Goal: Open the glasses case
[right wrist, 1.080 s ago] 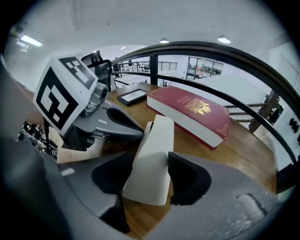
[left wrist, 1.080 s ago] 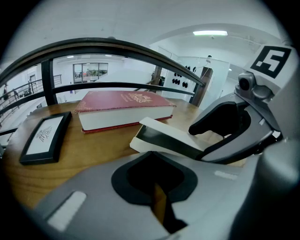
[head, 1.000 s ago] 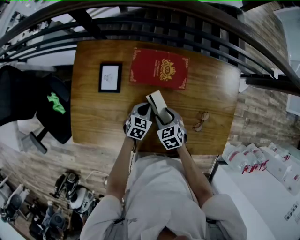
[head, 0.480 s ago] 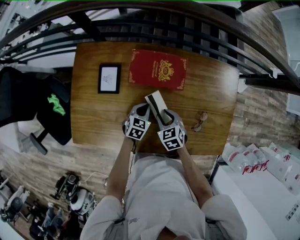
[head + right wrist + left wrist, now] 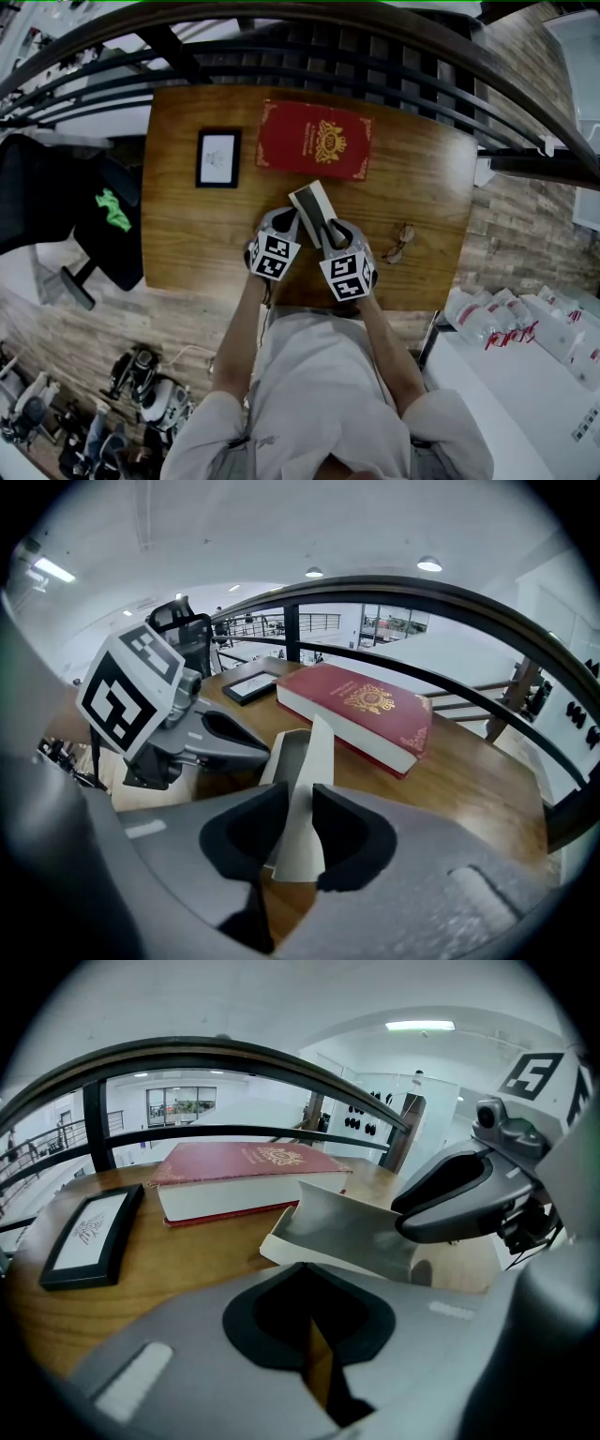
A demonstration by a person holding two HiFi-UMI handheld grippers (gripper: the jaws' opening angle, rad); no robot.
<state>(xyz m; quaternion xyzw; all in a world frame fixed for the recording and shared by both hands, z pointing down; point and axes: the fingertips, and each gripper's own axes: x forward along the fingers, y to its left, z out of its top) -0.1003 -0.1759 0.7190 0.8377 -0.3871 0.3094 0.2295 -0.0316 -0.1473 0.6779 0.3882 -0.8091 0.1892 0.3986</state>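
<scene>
the glasses case [image 5: 314,204] sits near the front of the wooden table [image 5: 187,225], just in front of the red book [image 5: 317,139], its pale lid flap [image 5: 302,803] standing up. the right gripper [image 5: 292,822] has just been closing and its pads now pinch that flap. the left gripper [image 5: 314,1321] sits beside the case, jaws seemingly drawn together on nothing. a framed picture [image 5: 218,157] lies to the left, spectacles [image 5: 403,242] to the right.

Wooden table [image 5: 197,234], curved black railing [image 5: 187,1046], wood-plank floor [image 5: 525,234], black office chair [image 5: 94,244], white ceiling lights [image 5: 419,1026]
</scene>
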